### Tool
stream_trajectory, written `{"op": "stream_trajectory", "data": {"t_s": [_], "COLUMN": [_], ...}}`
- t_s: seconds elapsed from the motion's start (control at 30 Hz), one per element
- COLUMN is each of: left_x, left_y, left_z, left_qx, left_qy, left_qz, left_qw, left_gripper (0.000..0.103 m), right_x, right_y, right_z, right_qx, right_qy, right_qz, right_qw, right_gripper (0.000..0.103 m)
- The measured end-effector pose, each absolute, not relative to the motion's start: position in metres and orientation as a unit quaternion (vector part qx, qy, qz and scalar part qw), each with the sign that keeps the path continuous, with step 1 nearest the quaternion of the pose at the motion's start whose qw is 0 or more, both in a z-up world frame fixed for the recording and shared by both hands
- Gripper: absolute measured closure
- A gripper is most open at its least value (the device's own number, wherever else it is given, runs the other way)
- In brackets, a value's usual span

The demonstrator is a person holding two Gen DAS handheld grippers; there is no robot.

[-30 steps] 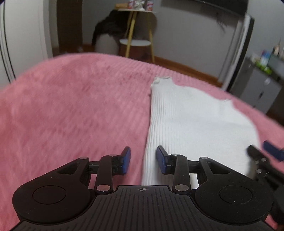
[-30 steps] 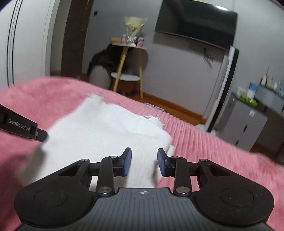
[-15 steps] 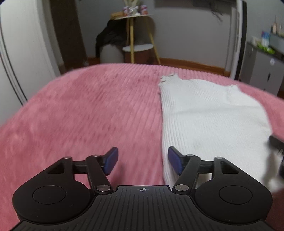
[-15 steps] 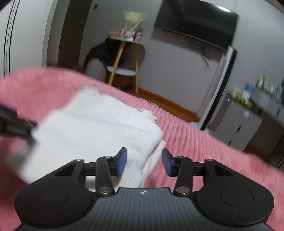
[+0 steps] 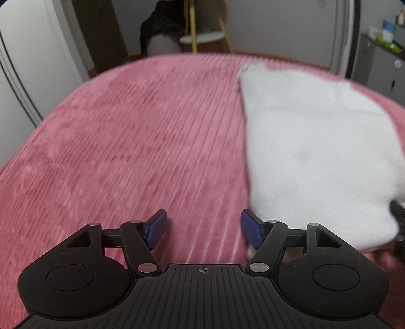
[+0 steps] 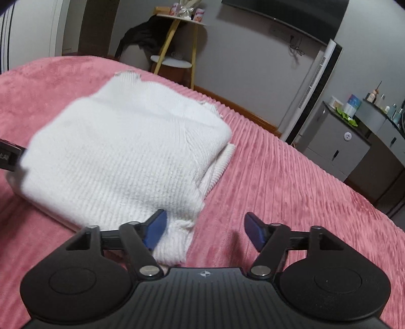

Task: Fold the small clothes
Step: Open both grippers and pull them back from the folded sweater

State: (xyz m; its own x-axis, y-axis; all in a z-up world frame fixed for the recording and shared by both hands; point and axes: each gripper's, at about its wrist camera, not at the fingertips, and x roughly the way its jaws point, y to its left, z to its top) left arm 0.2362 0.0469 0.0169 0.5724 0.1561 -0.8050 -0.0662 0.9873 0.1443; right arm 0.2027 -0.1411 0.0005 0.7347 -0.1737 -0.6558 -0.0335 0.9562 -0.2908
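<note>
A white ribbed knit garment (image 5: 311, 151) lies folded on the pink bed cover (image 5: 126, 141); it also shows in the right wrist view (image 6: 126, 157). My left gripper (image 5: 203, 231) is open and empty, just off the garment's near left corner, over bare cover. My right gripper (image 6: 205, 231) is open and empty at the garment's near right corner, its left fingertip (image 6: 155, 227) over the lower layer's edge. Part of the right gripper shows at the right edge of the left wrist view (image 5: 398, 227), and part of the left gripper at the left edge of the right wrist view (image 6: 7, 155).
Beyond the bed's far edge stand a yellow-legged side table (image 6: 177, 50) with dark clothing beside it, a tall white unit (image 6: 314, 88), a grey cabinet (image 6: 339, 149) and a wall television (image 6: 283, 7). A white wardrobe (image 5: 30, 63) is on the left.
Both grippers have opened wider and let go of the garment, which now lies folded on the bed. Both have drawn back and outward toward its near corners.
</note>
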Motion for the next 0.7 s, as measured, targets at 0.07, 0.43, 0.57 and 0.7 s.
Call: {"op": "stream_trajectory", "data": {"t_s": [0.07,0.43,0.57,0.7], "left_x": [0.238,0.173,0.151,0.145], "left_y": [0.051,0.053,0.042,0.036], "left_z": [0.011,0.070,0.084,0.092], "left_qx": [0.037,-0.002,0.026,0.051], "left_qy": [0.471,0.441,0.429,0.427], "left_qz": [0.070,0.033,0.025,0.030], "left_qw": [0.879,0.897,0.903,0.902], "left_gripper": [0.030,0.002,0.002,0.002], "right_x": [0.204,0.168,0.137,0.129], "right_y": [-0.144,-0.141,-0.140,-0.146], "right_z": [-0.001,0.040,0.050,0.066], "right_qx": [-0.135,-0.100,-0.050,0.014], "right_qy": [0.366,0.447,0.482,0.484], "right_qz": [-0.041,-0.033,-0.026,-0.029], "right_qw": [0.920,0.889,0.874,0.875], "right_gripper": [0.025,0.004,0.004,0.004]}}
